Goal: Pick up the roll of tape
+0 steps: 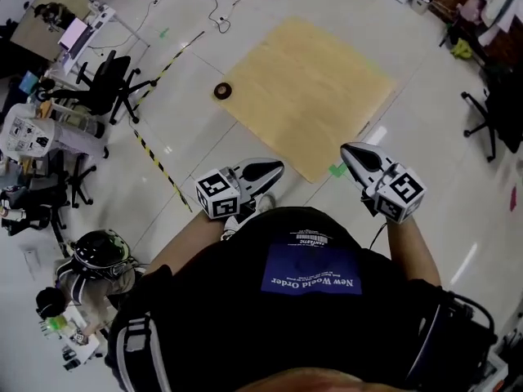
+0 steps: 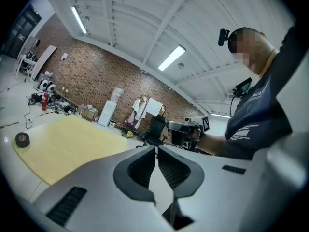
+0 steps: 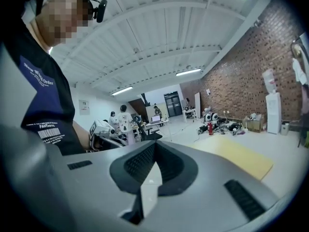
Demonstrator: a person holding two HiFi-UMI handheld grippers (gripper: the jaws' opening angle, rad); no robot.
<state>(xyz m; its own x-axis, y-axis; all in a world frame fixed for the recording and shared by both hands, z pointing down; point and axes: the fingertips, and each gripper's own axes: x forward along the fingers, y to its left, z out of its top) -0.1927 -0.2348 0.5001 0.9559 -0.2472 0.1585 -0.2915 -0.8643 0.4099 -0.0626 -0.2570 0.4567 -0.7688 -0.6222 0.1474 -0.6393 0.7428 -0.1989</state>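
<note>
1. Judged step: the approach. Nothing was grasped.
2. The left gripper [image 1: 278, 168] had its jaws clenched with nothing between them. The right gripper [image 1: 346, 149] was the same.
3. The roll of tape [image 1: 222, 91] lay flat on the floor, upper left of centre in the head view, just beside the left corner of the yellow board [image 1: 310, 88]. It was well apart from both grippers.
4. In the left gripper view it sat at far left, well off the jaw line.
5. The next move likely needs the jaws opened, a reach down and one jaw through the roll's hole.

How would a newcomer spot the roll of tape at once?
Find the pale wooden board on the white floor. At its left corner in the head view lies the roll of tape: a small dark ring, unlike the striped line nearby.
</note>
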